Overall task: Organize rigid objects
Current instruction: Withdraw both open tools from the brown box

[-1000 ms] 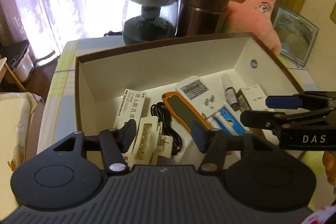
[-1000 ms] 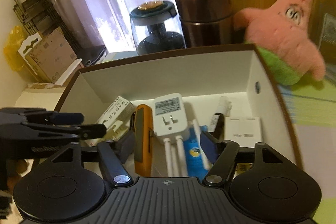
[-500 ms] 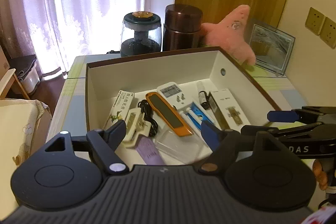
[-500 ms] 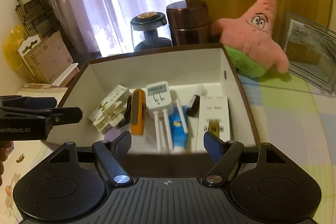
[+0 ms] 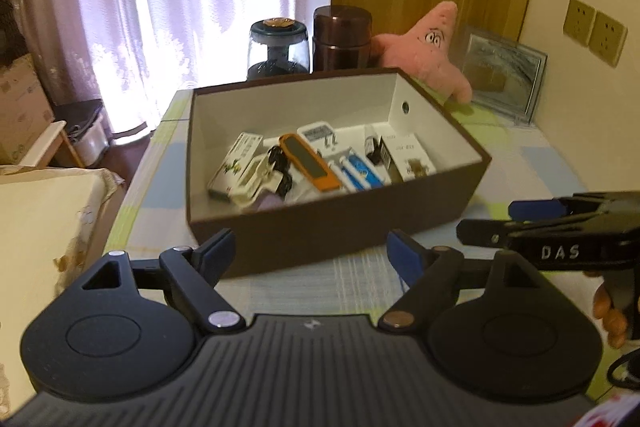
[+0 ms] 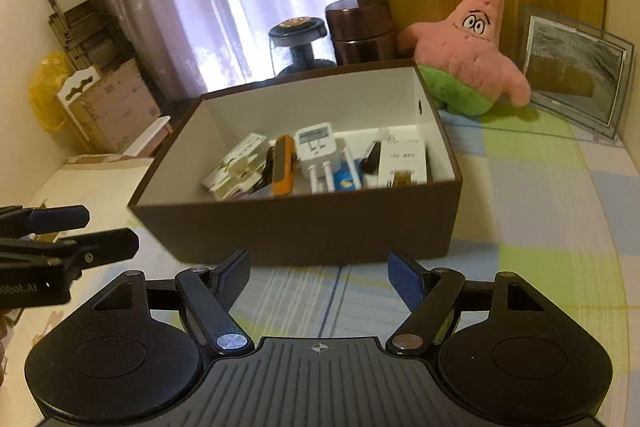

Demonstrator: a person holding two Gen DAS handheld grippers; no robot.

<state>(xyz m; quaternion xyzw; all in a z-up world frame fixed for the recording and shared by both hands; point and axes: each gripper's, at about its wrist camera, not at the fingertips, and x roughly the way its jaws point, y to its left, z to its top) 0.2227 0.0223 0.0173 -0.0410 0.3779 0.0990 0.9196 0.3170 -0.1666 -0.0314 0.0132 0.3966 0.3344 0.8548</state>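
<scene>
A brown box (image 5: 340, 227) with a white inside stands on the checked tablecloth; it also shows in the right wrist view (image 6: 304, 227). In it lie several items: an orange device (image 5: 308, 167), a white plug adapter (image 6: 316, 147), a white carton (image 5: 408, 157), a small printed carton (image 5: 236, 171) and a blue and white pack (image 5: 362, 173). My left gripper (image 5: 314, 253) is open and empty, in front of the box's near wall. My right gripper (image 6: 320, 273) is open and empty, also in front of the near wall.
Behind the box stand a glass jar (image 5: 279, 45), a brown canister (image 5: 342, 39), a pink star plush (image 6: 472, 55) and a framed picture (image 6: 576, 67). Cardboard cartons (image 6: 112, 103) and a bed edge (image 5: 40, 227) lie to the left.
Both grippers have pulled back and up from inside the box to in front of its near wall. Both stayed open and empty. The box contents have not moved.
</scene>
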